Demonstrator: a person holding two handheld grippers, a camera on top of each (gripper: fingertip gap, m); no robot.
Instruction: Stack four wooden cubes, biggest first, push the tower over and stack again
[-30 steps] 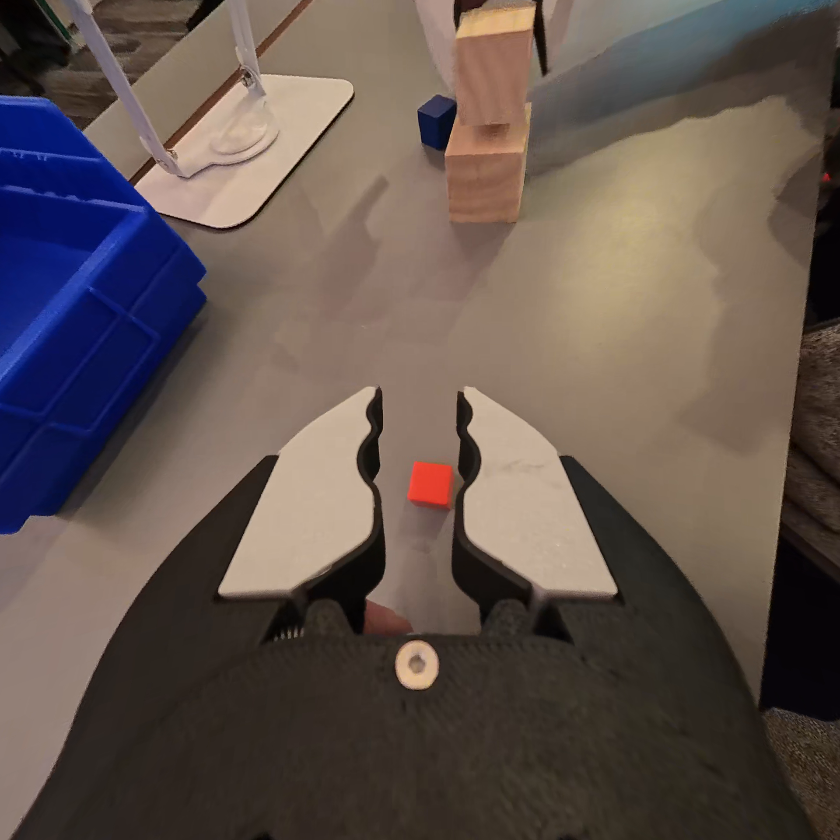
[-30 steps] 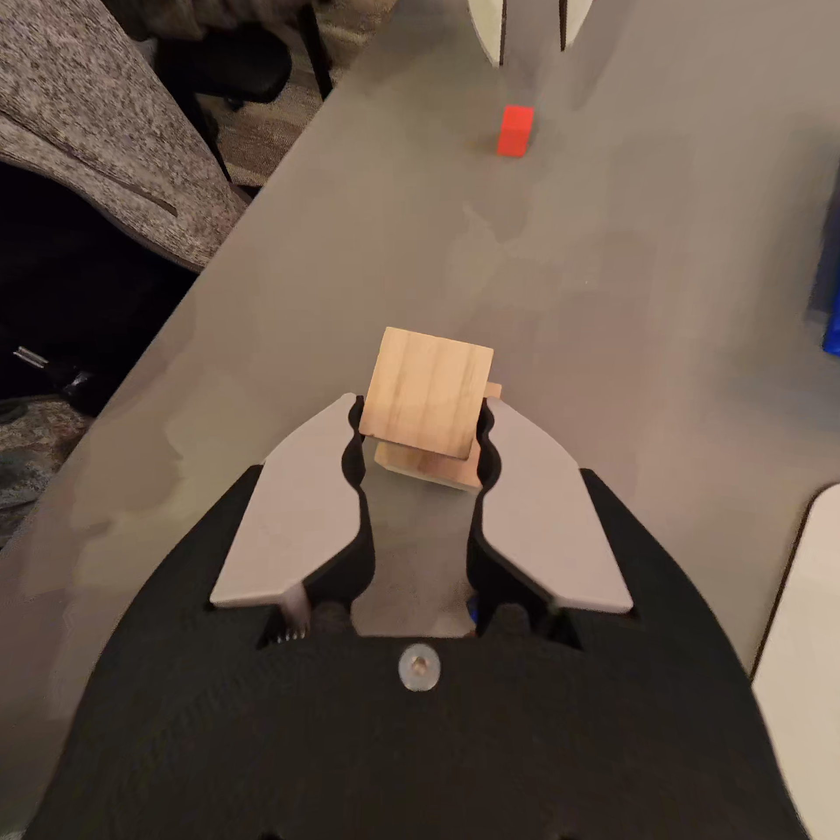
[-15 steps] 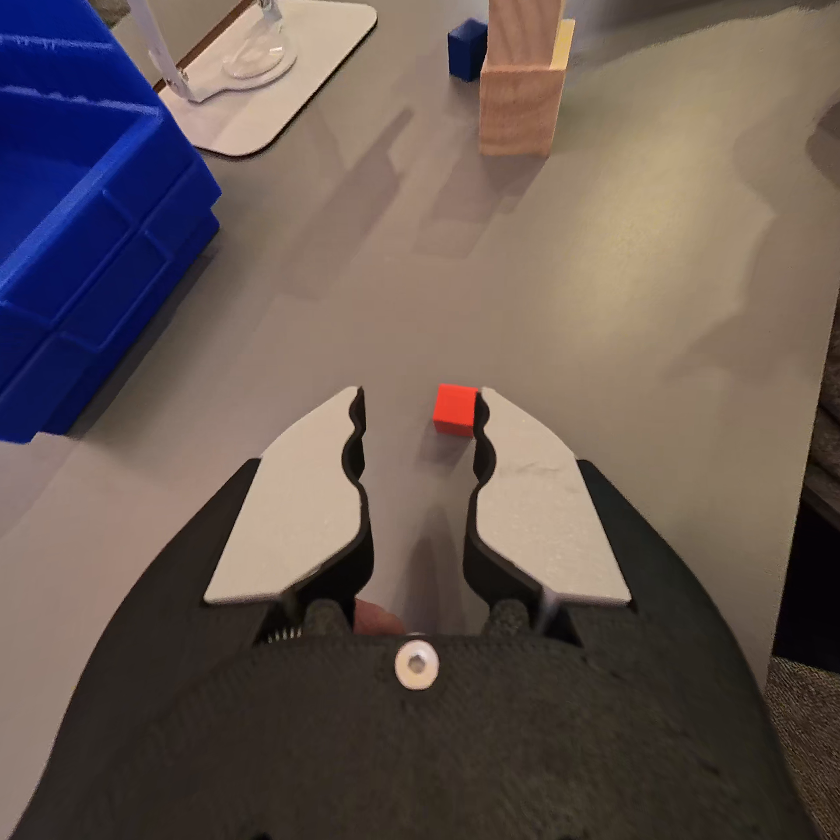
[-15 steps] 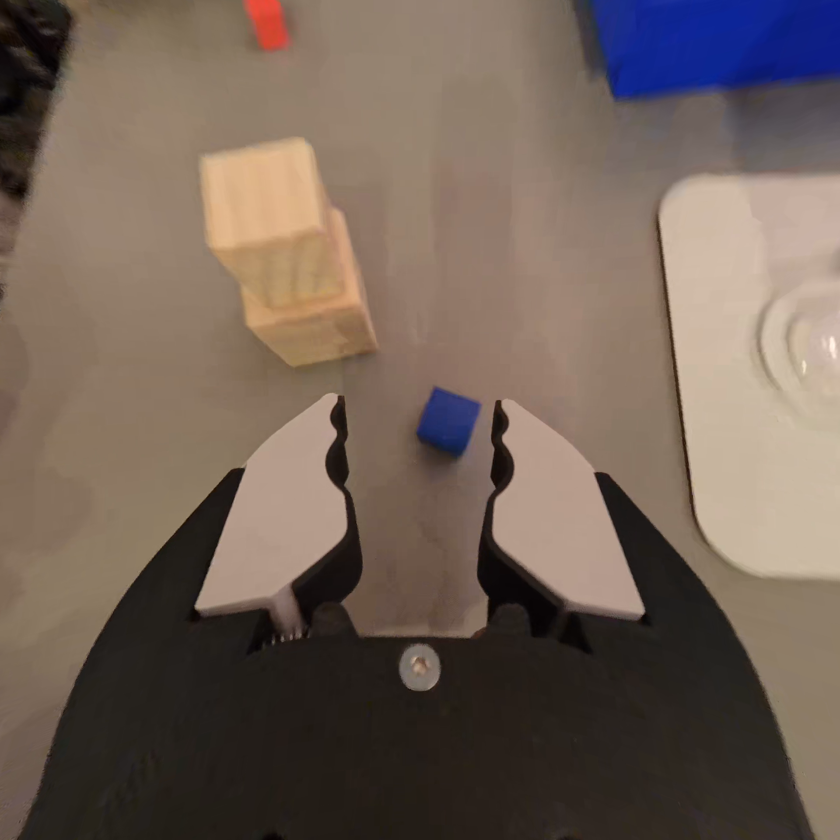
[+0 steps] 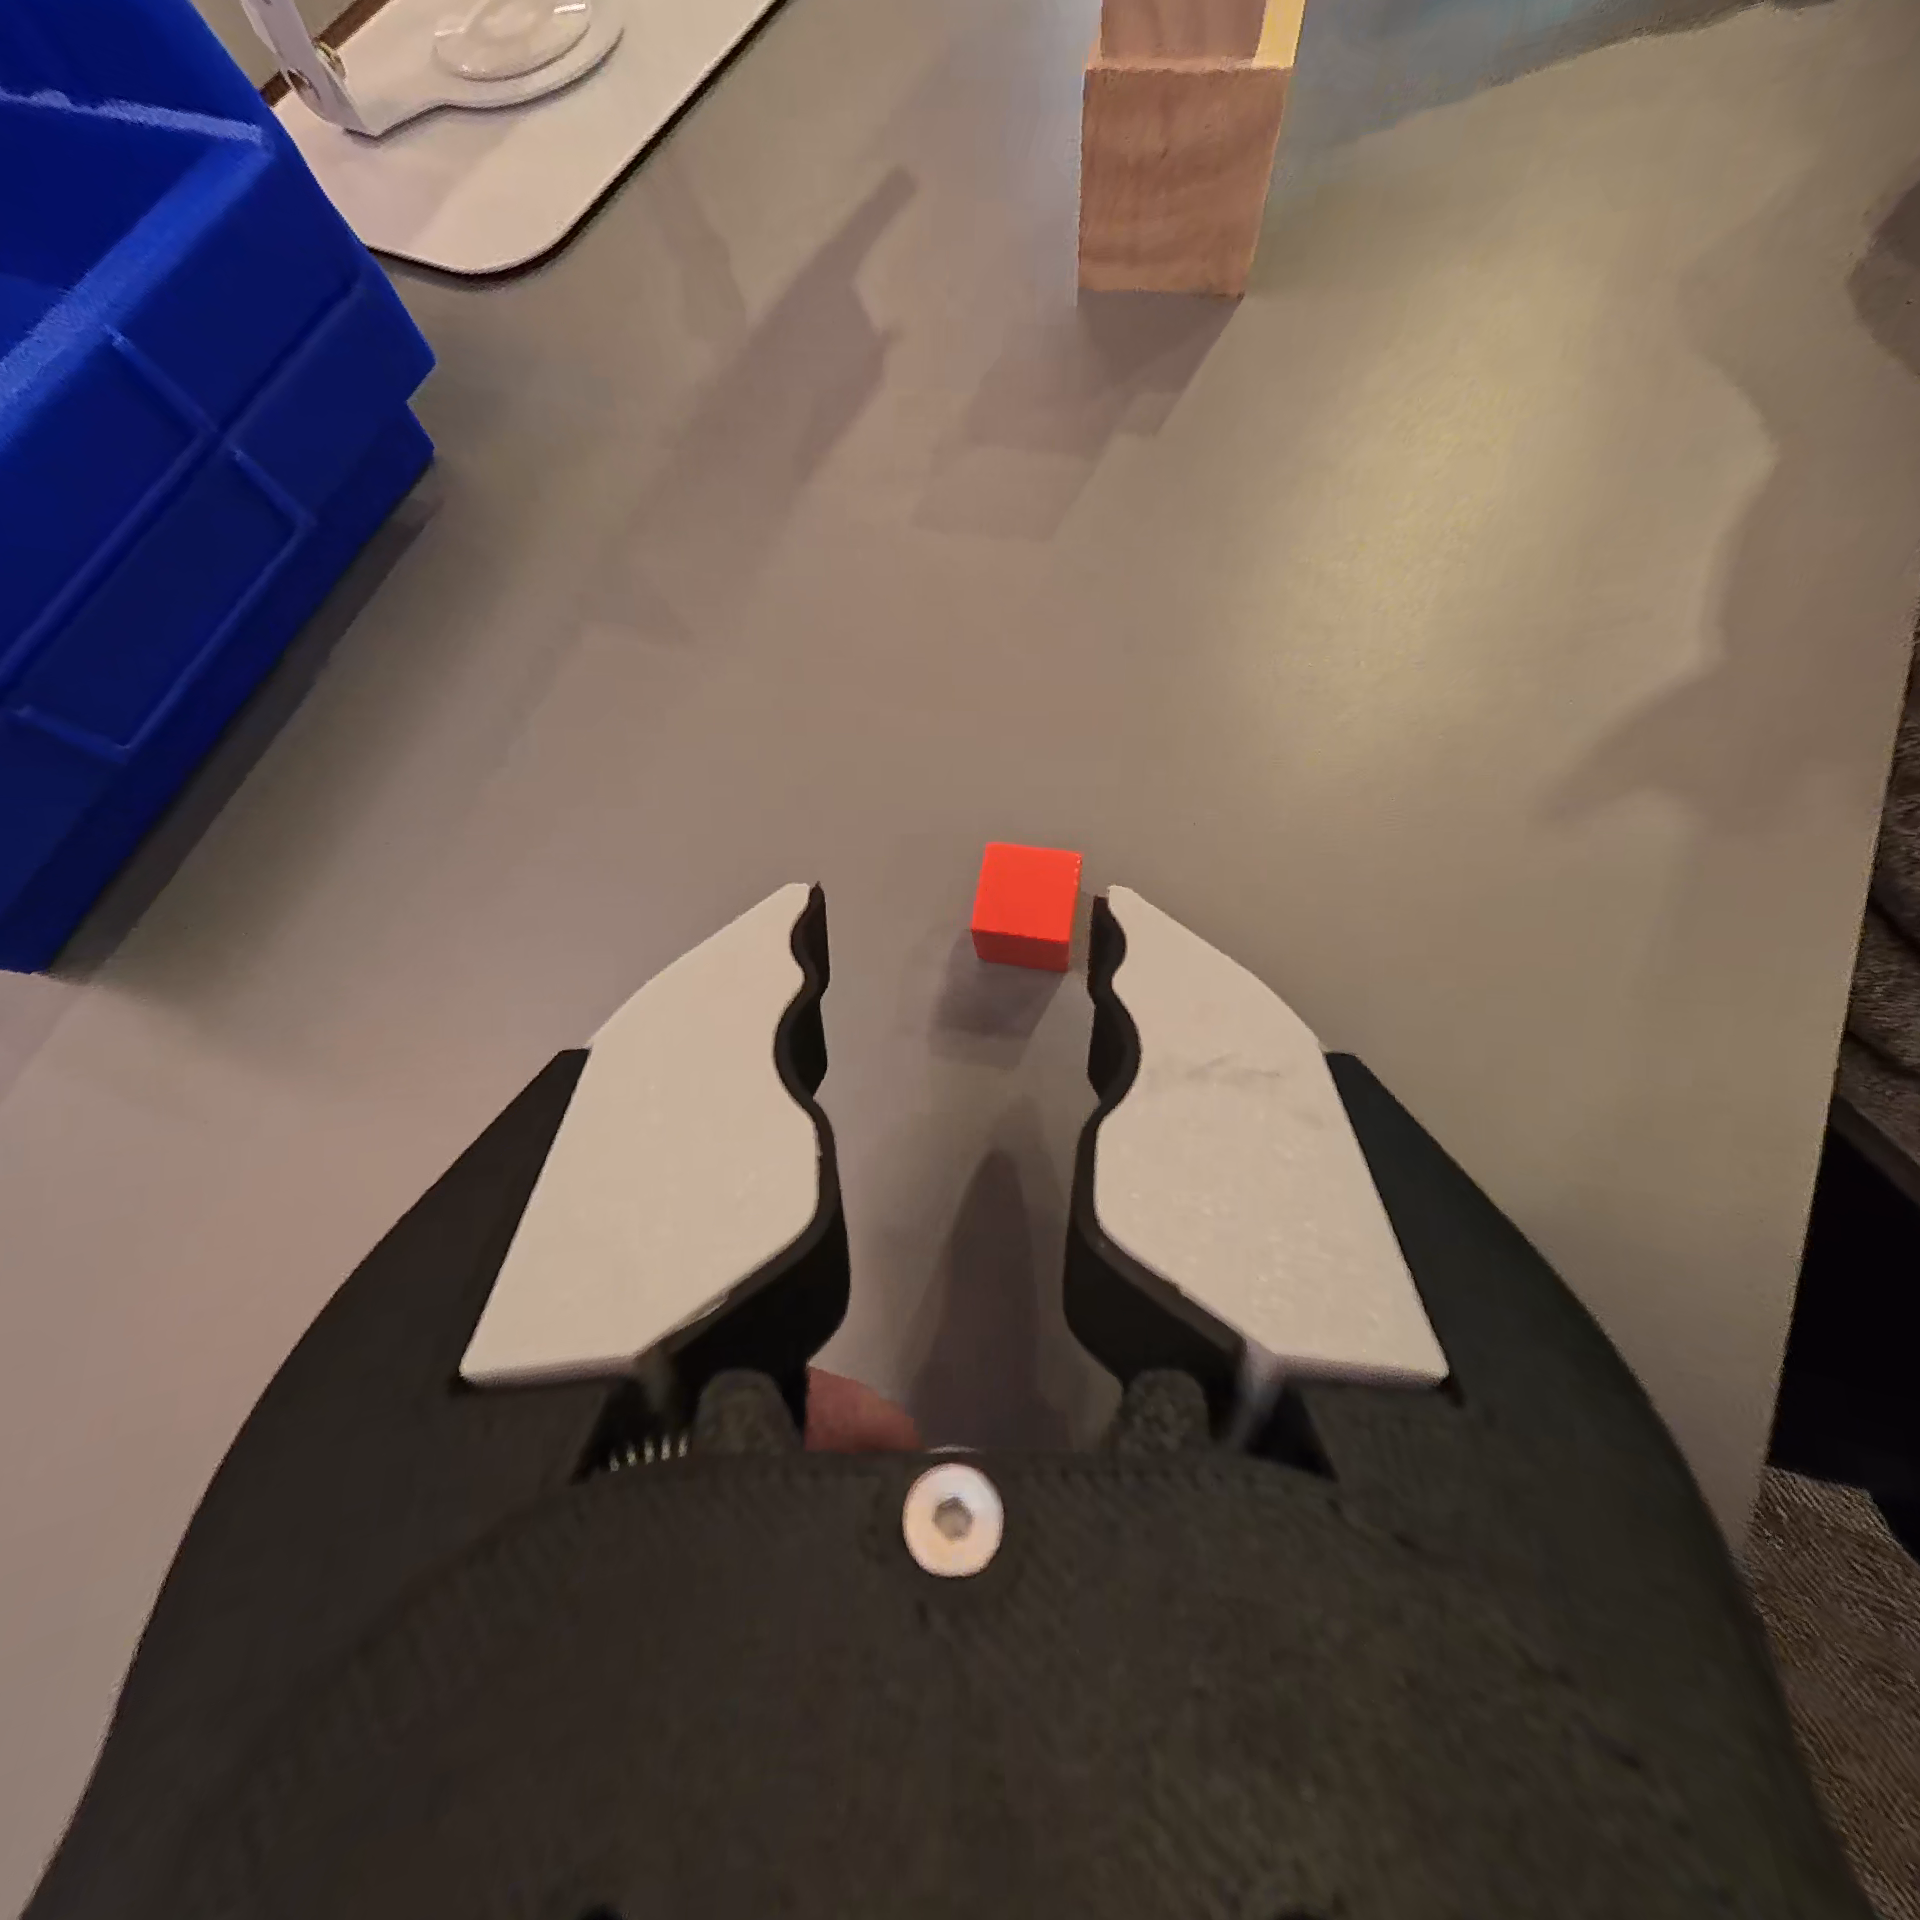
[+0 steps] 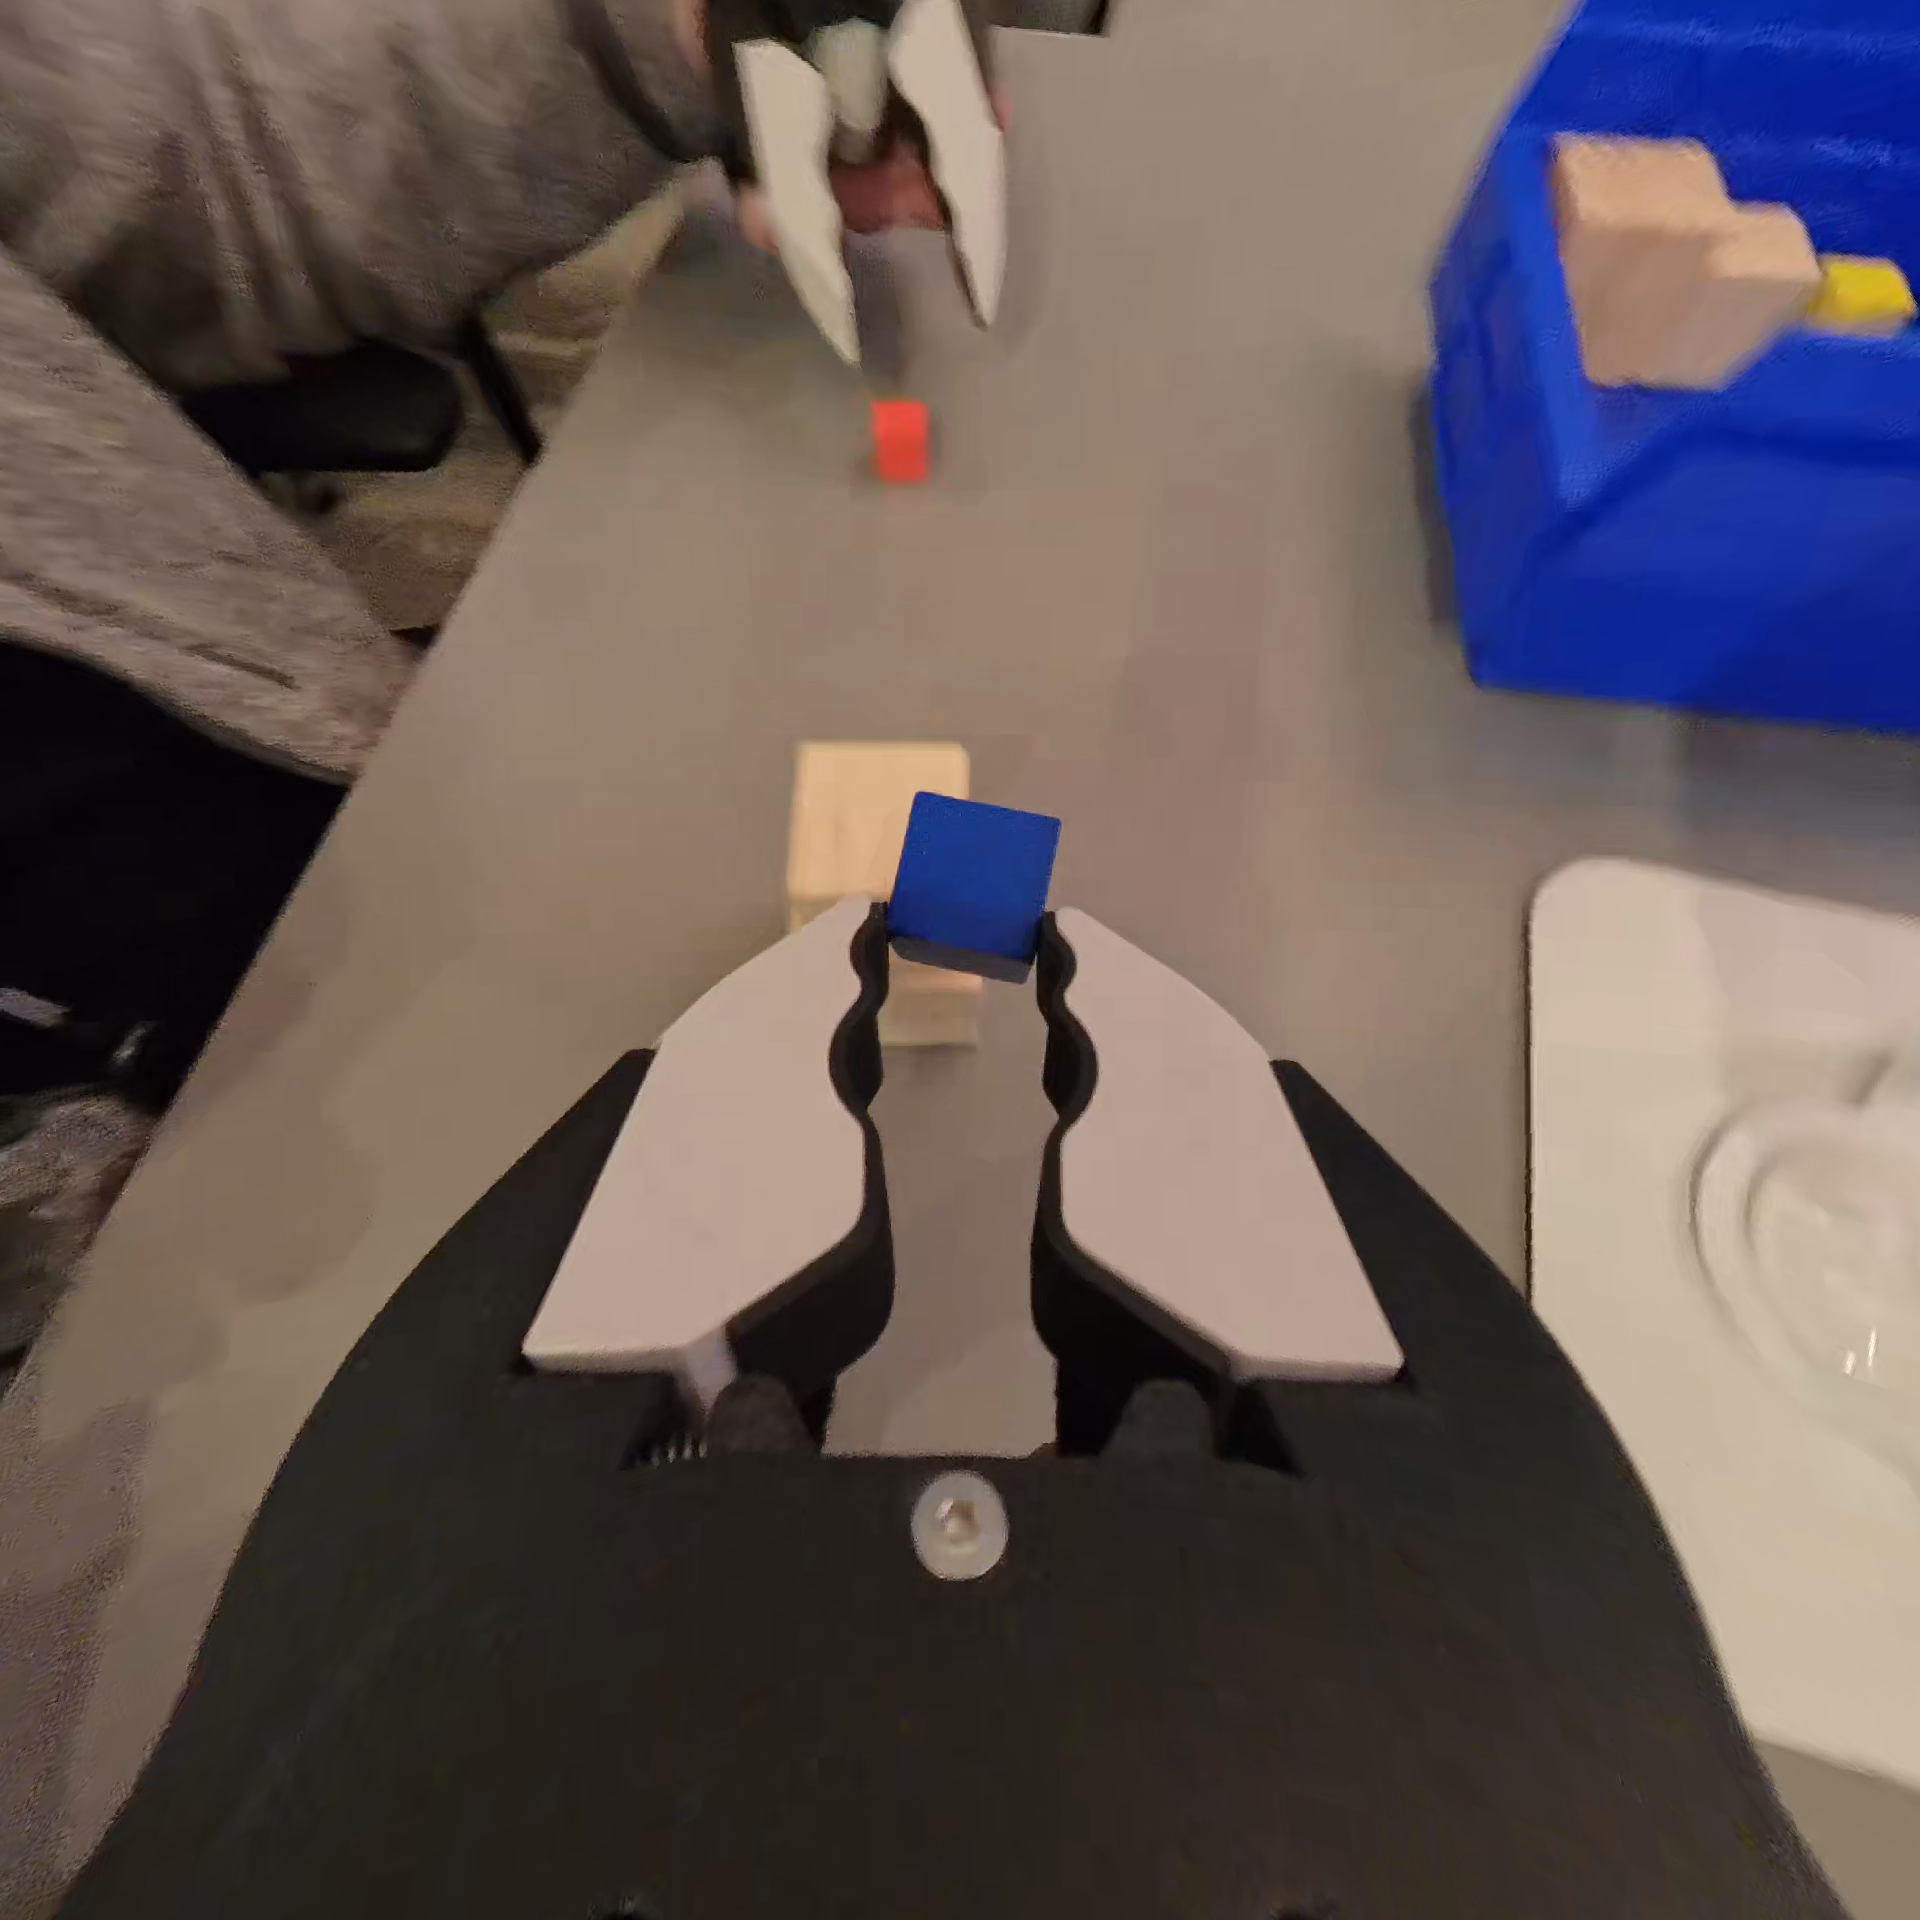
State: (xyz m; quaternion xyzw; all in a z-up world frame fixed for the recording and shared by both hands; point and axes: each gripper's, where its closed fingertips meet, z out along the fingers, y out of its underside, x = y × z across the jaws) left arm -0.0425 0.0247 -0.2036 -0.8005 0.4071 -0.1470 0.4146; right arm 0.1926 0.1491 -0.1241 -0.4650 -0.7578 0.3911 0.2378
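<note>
My right gripper (image 6: 961, 920) is shut on a small blue cube (image 6: 974, 883) and holds it above a tower of two plain wooden cubes (image 6: 868, 831) on the grey table (image 6: 1143, 623). The tower's large bottom cube (image 5: 1174, 171) also shows at the top of the left wrist view. My left gripper (image 5: 956, 904) is open, low over the table, with a small red cube (image 5: 1023, 902) just off its tips, close to the right finger. The red cube (image 6: 899, 442) and the left gripper (image 6: 904, 332) also show far off in the right wrist view.
A blue bin (image 5: 156, 468) stands at the left; in the right wrist view it (image 6: 1662, 540) holds wooden blocks (image 6: 1673, 270) and a yellow piece (image 6: 1865, 296). A white base plate (image 5: 540, 177) with a clear holder lies beyond. The table edge (image 5: 1808, 1143) runs along the right. The grippers' ends are close to 30 centimeters from one another.
My right gripper let go of the second wooden cube on the tower, swung to the blue cube, closed on it and lifted it over the tower. My left gripper backed off the red cube.
</note>
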